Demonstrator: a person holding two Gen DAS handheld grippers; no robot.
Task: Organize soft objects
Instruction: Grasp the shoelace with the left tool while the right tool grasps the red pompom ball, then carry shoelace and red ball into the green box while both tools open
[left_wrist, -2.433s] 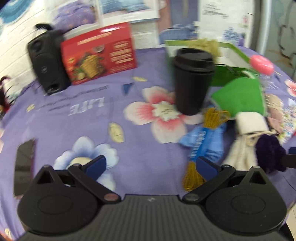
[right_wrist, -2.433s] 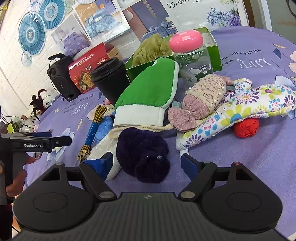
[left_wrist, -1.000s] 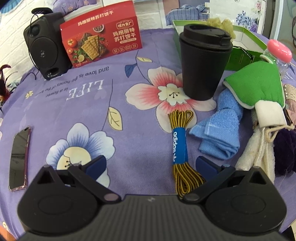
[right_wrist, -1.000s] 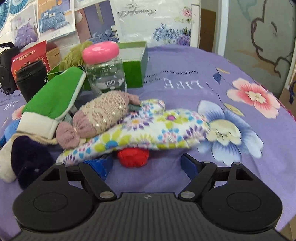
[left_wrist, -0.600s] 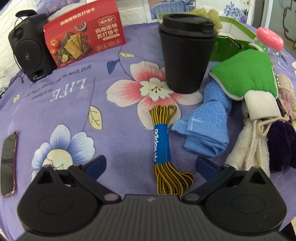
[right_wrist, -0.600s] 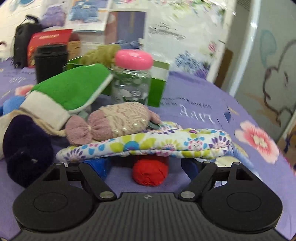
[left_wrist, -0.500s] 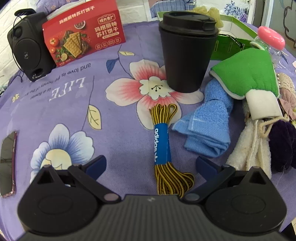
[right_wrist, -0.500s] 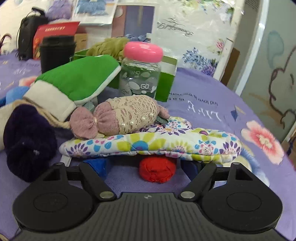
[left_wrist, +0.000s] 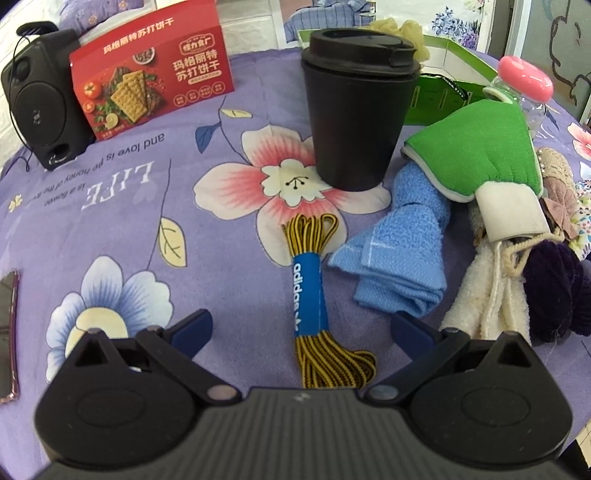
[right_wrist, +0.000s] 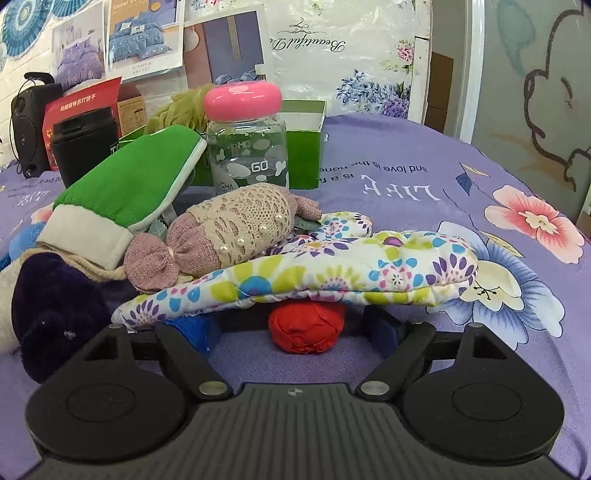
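Little looks sorted yet: only a loofah (right_wrist: 181, 105) sits in the green box (right_wrist: 306, 155) at the table's far edge, while both the left gripper (left_wrist: 299, 326) and right gripper (right_wrist: 290, 326) gape wide and empty, the right straddling a red ball (right_wrist: 304, 330) under the floral mitt (right_wrist: 332, 271).

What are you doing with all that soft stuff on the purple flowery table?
A person is sorting soft things using a tool in each hand. The right tool is open and low, with its fingers either side of a red ball tucked under a flowery oven mitt. The left tool is open too, lined up on a bundle of yellow and black shoelaces beside a blue towel. Nothing is grabbed yet.
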